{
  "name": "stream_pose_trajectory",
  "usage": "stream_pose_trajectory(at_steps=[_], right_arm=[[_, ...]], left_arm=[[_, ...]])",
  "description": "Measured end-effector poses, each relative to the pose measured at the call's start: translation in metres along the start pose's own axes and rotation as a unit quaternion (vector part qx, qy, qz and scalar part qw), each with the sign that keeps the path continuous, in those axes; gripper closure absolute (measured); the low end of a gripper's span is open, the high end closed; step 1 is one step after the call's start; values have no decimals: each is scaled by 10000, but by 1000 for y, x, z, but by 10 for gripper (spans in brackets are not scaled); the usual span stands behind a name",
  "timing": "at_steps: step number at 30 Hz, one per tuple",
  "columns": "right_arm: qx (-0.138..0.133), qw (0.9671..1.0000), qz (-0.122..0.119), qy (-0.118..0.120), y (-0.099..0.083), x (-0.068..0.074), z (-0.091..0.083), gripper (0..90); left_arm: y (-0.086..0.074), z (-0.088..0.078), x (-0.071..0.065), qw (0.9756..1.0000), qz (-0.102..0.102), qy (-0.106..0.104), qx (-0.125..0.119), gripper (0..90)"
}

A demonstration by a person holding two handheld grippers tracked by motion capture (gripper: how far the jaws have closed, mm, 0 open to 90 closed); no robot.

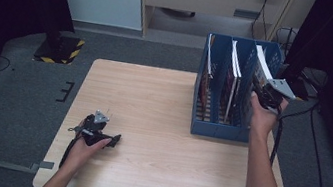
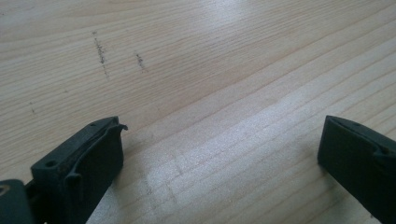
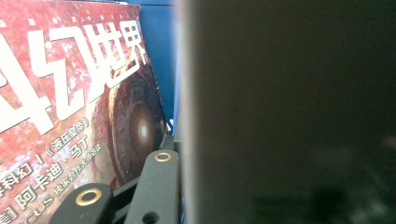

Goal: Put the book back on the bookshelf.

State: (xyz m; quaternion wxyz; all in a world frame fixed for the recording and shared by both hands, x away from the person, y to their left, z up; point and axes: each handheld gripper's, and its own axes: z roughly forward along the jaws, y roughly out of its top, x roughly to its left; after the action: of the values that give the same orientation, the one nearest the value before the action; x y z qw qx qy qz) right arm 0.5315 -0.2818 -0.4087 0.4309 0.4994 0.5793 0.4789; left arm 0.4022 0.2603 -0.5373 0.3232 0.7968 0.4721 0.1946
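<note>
At the far right slot of the blue file rack (image 1: 217, 129), the right tool (image 1: 266, 93) pinches a magazine (image 1: 261, 68), mid-placement; next it needs easing down. The left tool (image 1: 97, 133) rests spread on the bench (image 1: 153, 101).

light wooden table (image 1: 165, 118), blue file rack (image 1: 220, 127) standing at its right edge

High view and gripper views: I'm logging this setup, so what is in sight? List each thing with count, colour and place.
table: one, light wood, centre
file rack: one, blue, three slots, table's right side
magazines: three, upright, one per slot; red cover in right gripper view
weighted base: one, black with yellow stripes, floor beyond the table's left corner
left gripper: black, resting on the table, jaws open, nothing between
right gripper: black, at the rightmost magazine, grip unclear
</note>
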Motion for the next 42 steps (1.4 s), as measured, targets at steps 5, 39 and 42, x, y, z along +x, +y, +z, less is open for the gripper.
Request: stream_pose_trajectory(at_steps=[5,39,42], right_arm=[[34,9999,65,74,0,0,-1,694],[322,9988,209,301,-1,-4,-37,140],[311,9988,212,312,-2,-4,-39,144]], left_arm=[[0,0,0,10000,0,0,0,0],[0,0,0,10000,-8,10,1,0],[0,0,0,10000,-6,10,3,0]])
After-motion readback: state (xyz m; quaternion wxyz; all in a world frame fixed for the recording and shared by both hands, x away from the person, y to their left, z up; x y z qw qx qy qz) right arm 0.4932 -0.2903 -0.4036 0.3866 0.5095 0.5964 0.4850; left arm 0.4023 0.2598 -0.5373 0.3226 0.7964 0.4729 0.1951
